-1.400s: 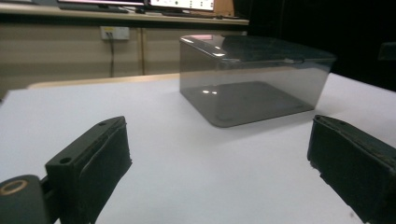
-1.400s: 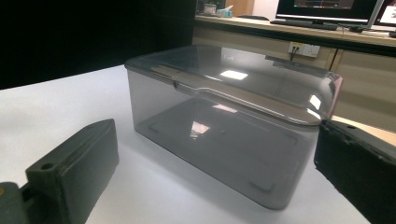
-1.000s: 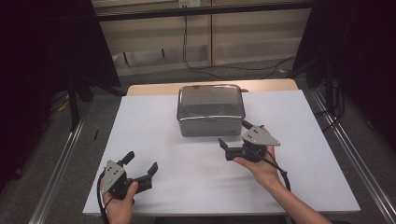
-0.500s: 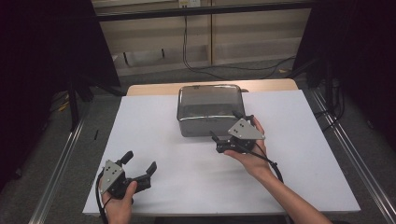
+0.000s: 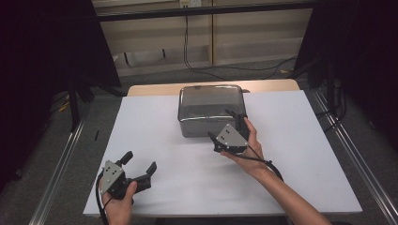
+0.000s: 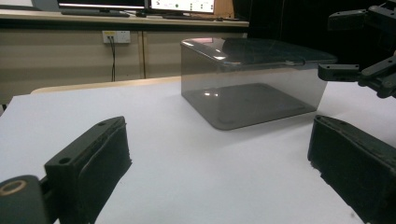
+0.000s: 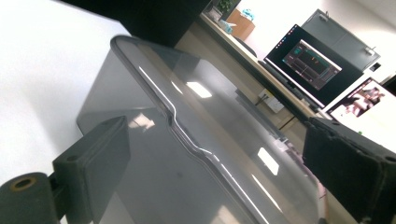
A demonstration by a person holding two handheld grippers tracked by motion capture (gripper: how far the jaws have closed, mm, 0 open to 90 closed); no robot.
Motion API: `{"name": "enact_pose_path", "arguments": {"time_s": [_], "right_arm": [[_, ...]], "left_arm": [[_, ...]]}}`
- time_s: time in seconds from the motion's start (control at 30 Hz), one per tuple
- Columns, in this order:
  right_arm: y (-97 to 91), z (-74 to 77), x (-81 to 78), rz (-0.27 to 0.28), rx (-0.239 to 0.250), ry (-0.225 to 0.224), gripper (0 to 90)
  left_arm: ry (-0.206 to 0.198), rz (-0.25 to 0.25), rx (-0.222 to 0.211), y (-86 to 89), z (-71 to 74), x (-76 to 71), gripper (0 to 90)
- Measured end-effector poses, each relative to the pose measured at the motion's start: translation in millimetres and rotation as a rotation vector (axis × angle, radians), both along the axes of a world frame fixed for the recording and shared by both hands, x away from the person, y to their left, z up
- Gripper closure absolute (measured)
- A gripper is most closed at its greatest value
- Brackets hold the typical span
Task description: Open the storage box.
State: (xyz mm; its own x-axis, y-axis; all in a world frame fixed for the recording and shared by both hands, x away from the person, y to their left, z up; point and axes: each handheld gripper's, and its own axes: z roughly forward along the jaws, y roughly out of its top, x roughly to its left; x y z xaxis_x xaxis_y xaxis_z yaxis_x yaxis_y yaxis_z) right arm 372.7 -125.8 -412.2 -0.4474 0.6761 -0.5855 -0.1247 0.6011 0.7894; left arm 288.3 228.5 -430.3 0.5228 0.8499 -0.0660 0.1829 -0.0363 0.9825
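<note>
Both tongs gape: right tongs (image 5: pixel 226 125) have just been closing around the box (image 5: pixel 206 105) lid edge, left tongs (image 5: pixel 139 161) hold nothing.

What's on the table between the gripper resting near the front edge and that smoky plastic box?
Nothing: bare white table runs from the left gripper to the box, as the left gripper view shows.

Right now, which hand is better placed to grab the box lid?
Right. The right gripper is at the grey plastic box, its open fingers straddling the lid's near edge. The left gripper sits open well short of it.
</note>
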Motion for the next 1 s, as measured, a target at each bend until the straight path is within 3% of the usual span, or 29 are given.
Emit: {"name": "enact_pose_path", "arguments": {"time_s": [0.17, 0.2, 0.43, 0.53, 0.57, 0.7, 1.0], "right_arm": [[3.5, -1.5, 2.9, -0.014, -0.119, -0.054, 10.8], [3.5, -1.5, 2.9, -0.014, -0.119, -0.054, 10.8], [13.0, -7.7, 3.0, -0.021, -0.338, -0.150, 18.9], [15.5, -10.5, 2.6, -0.017, -0.361, -0.147, 21.7], [17.7, -12.1, 1.7, -0.018, -0.408, -0.171, 25.0], [20.0, -14.5, 2.5, -0.018, -0.483, -0.199, 30.5], [23.1, -20.8, 3.5, -0.007, -0.577, -0.222, 48.6]], "left_arm": [[-0.001, -0.002, 0.003, 0.2, 0.0, 0.3, 5.2], [-0.001, -0.002, 0.003, 0.2, 0.0, 0.3, 5.2], [-0.004, 0.002, 0.005, 0.8, 0.0, 0.6, 5.2], [-0.003, 0.004, 0.006, 1.2, -0.1, 0.8, 5.2], [-0.004, 0.005, 0.009, 1.3, -0.1, 0.8, 5.2], [-0.001, 0.002, 0.013, 1.3, -0.1, 0.8, 5.2], [0.003, 0.003, 0.019, 1.1, -0.5, 1.3, 5.1]]}}
